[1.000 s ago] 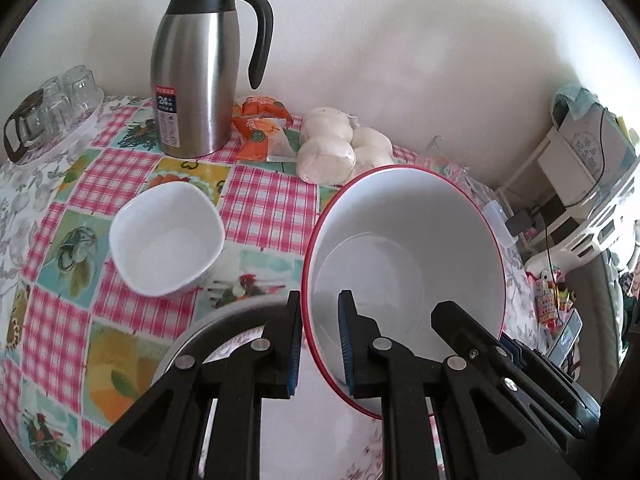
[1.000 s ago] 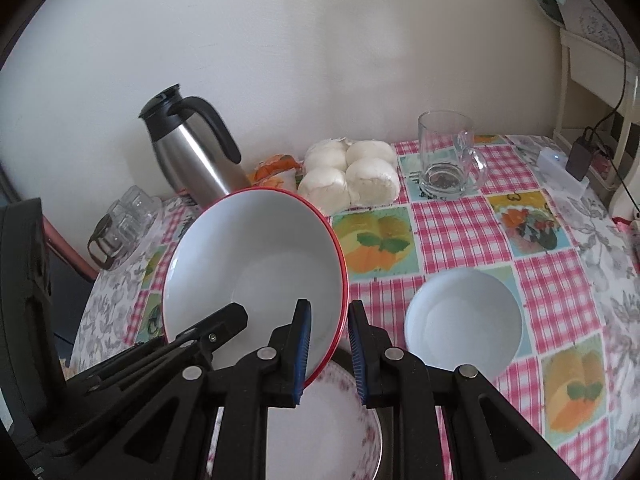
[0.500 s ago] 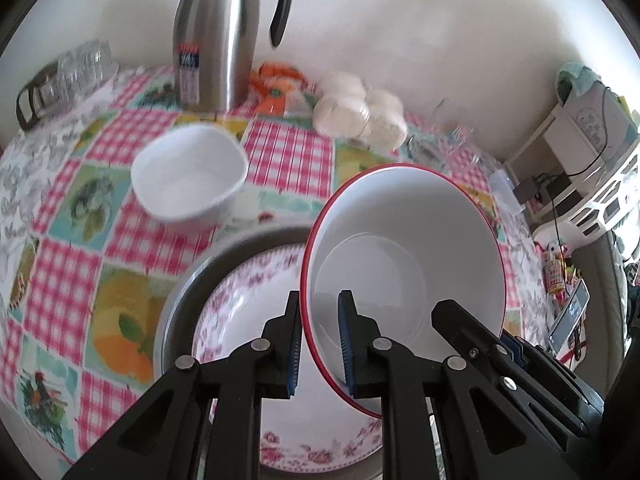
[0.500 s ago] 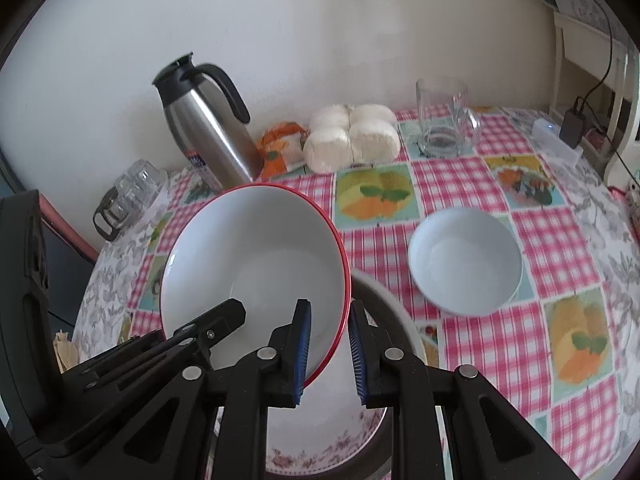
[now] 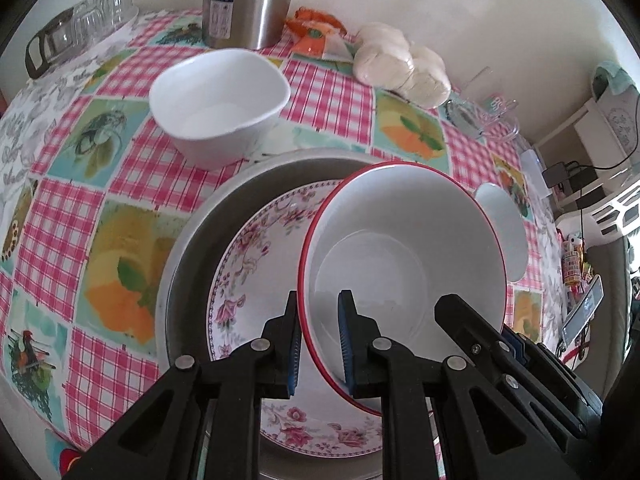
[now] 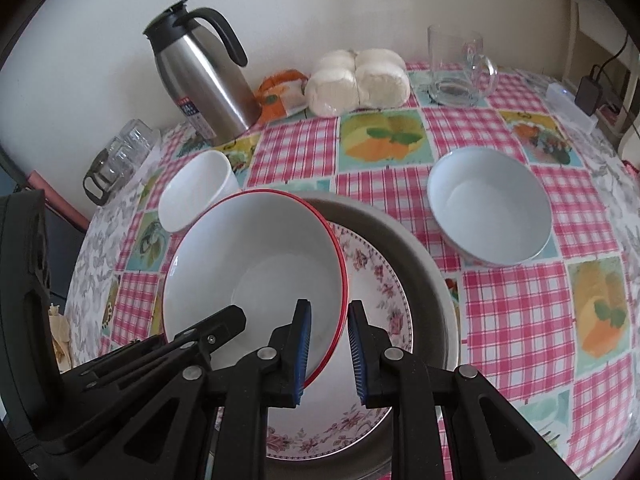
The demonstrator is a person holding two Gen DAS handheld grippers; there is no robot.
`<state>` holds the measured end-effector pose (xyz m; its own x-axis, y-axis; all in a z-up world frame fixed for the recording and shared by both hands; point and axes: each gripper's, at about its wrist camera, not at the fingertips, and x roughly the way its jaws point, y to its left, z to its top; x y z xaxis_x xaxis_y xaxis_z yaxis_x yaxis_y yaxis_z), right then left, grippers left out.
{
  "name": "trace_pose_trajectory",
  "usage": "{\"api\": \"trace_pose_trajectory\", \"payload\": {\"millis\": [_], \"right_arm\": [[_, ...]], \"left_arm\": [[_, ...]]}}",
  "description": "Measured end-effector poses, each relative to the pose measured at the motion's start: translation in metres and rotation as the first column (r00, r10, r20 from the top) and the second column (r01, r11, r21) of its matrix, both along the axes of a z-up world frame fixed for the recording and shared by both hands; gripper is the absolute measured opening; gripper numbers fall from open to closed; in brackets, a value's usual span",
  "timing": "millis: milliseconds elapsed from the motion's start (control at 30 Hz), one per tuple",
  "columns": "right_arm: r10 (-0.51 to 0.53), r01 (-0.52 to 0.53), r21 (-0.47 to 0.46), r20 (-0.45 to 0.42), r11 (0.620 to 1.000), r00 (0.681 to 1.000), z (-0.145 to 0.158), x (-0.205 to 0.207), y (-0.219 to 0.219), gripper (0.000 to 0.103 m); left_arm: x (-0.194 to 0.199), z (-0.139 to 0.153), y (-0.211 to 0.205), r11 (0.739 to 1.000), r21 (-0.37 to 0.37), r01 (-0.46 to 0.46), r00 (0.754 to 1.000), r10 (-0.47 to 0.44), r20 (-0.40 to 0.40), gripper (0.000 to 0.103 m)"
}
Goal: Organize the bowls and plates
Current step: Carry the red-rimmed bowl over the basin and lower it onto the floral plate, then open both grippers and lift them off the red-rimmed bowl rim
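A white bowl with a red rim [image 5: 404, 248] [image 6: 256, 268] sits over a floral plate [image 5: 256, 276] [image 6: 380, 288], which lies in a grey metal basin [image 5: 196, 248] [image 6: 424, 264]. My left gripper [image 5: 319, 344] straddles the bowl's left rim, its jaws slightly parted. My right gripper [image 6: 329, 354] straddles the right rim, its jaws also slightly parted. A small white bowl [image 5: 218, 98] [image 6: 196, 194] stands at the far left. A pale blue bowl [image 6: 488, 210] [image 5: 502, 234] stands to the right.
A steel thermos jug [image 6: 204, 76] [image 5: 248, 0], orange packet [image 6: 278, 94], bagged white buns [image 6: 358, 80] [image 5: 402, 64] and a glass mug [image 6: 458, 68] stand along the wall. Small glasses [image 6: 120, 156] [image 5: 80, 30] sit at the table's left edge. A checked tablecloth [image 6: 516, 320] covers the table.
Both grippers have come down with the red-rimmed bowl onto the floral plate in the basin. Both jaws have widened a little around the rim.
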<state>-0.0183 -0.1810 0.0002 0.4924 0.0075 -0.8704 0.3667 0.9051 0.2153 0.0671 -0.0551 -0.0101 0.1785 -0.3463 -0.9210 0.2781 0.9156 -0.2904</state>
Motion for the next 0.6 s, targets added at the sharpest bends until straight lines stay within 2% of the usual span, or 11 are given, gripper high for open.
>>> {"api": "trace_pose_trajectory", "payload": {"millis": [200, 600], "right_arm": [[-0.001, 0.001, 0.011, -0.018, 1.0, 1.0, -0.0053, 0.0025, -0.0008, 0.022], [-0.01, 0.011, 0.032, -0.031, 0.999, 0.999, -0.0082, 0.0039, -0.0035, 0.022]], "left_arm": [[0.0018, -0.0062, 0.0006, 1.0, 0.012, -0.003, 1.0, 0.004, -0.021, 0.017], [0.003, -0.0064, -0.0023, 1.0, 0.02, 0.002, 1.0, -0.002, -0.008, 0.019]]}}
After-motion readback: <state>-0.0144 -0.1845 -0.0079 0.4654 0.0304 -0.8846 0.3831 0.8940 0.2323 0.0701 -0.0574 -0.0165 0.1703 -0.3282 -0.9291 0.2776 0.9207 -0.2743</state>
